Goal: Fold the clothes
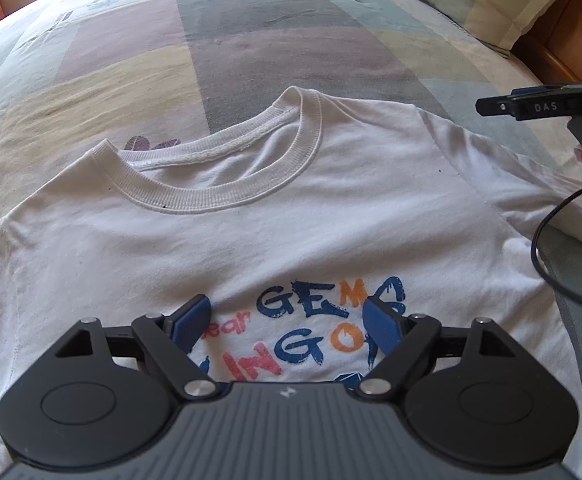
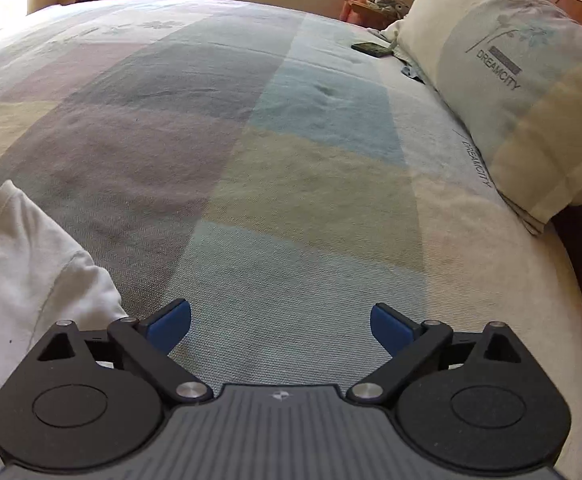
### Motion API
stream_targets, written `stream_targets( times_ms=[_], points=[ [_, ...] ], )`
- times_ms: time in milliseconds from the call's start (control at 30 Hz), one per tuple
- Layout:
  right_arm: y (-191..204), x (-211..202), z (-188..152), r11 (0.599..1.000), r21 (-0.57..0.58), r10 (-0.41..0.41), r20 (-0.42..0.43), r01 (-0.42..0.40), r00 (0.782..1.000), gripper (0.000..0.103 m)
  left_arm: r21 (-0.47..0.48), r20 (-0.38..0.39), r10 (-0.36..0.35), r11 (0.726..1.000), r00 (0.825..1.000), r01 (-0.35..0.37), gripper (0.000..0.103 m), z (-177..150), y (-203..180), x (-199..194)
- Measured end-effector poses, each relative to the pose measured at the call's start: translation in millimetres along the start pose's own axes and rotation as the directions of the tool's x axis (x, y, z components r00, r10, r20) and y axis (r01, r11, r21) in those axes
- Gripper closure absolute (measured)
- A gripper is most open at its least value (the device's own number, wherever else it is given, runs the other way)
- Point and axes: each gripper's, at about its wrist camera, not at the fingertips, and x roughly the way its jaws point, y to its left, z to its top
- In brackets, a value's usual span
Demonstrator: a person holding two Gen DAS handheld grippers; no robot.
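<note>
— Lying flat on the bed cover [image 1: 251,40] is a white T-shirt [image 1: 251,220], face up, with colourful letters on the chest. See it?

— Yes. The left gripper [image 1: 287,324] hangs right over the letters. Its blue fingers [image 1: 193,320] are wide apart with nothing between them.

— And the other one?

— The right gripper [image 2: 281,326] is wide apart too, over bare cover just beside the shirt's sleeve [image 2: 71,280]. A pillow [image 2: 511,92] sits at the far right, and a dark flat thing [image 2: 372,49] lies near it.
</note>
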Motion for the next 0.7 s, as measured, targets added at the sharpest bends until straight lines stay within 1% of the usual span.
stream_targets(
  times_ms=[67,133,200,233,300,433,467,500,533,567,633,700],
  points=[
    [-9.8,-5.4,-6.2,0.999,0.001,0.051,-0.019,-0.051,0.999,0.004,-0.002,0.004,0.005,1.000,1.000,-0.005,0.020,-0.7,-1.2,0.4],
    [-18.2,-10.2,-12.6,0.995,-0.006,0.101,-0.038,-0.101,0.994,0.006,-0.001,0.005,0.014,1.000,1.000,-0.014,0.020,-0.8,-3.0,0.9],
    [-17.3,-10.8,-18.4,0.987,-0.039,0.156,-0.060,-0.159,0.986,0.021,0.001,0.004,0.015,1.000,1.000,-0.015,0.020,-0.6,-3.6,1.1],
    [-16.1,-10.6,-20.9,0.981,-0.051,0.184,-0.074,-0.188,0.980,0.024,0.004,0.003,0.014,1.000,1.000,-0.014,0.020,-0.5,-3.5,1.0],
    [-11.1,-9.4,-26.1,0.971,-0.086,0.214,-0.104,-0.224,0.971,0.039,0.012,0.000,0.010,1.000,1.000,-0.010,0.020,-0.5,-2.3,0.7],
    [-7.4,-12.9,-32.7,0.959,-0.120,0.242,-0.115,-0.256,0.963,0.049,0.022,-0.004,0.016,1.000,1.000,-0.016,0.019,-0.8,-2.8,0.9],
    [-6.9,-13.8,-33.0,0.957,-0.120,0.252,-0.120,-0.266,0.960,0.056,0.021,-0.005,0.020,1.000,1.000,-0.020,0.019,-0.7,-3.2,1.3],
    [-5.9,-14.8,-33.1,0.952,-0.123,0.264,-0.127,-0.279,0.956,0.069,0.019,-0.005,0.023,1.000,1.000,-0.023,0.019,-0.5,-3.8,1.7],
    [-3.5,-16.2,-32.9,0.945,-0.133,0.281,-0.138,-0.299,0.950,0.078,0.017,-0.005,0.026,1.000,1.000,-0.026,0.019,-0.2,-4.3,2.0],
    [-0.8,-17.7,-32.6,0.939,-0.146,0.290,-0.146,-0.311,0.946,0.091,0.016,-0.005,0.028,0.999,1.000,-0.028,0.019,0.1,-4.6,2.3],
    [6.2,-21.6,-32.0,0.939,-0.202,0.255,-0.141,-0.280,0.957,0.095,0.015,-0.006,0.030,0.999,1.000,-0.030,0.019,0.7,-5.0,2.8],
    [8.0,-26.9,-29.6,0.949,-0.243,0.181,-0.095,-0.199,0.979,0.097,0.014,-0.006,0.027,1.000,1.000,-0.027,0.019,0.3,-4.2,2.5]
  ],
)
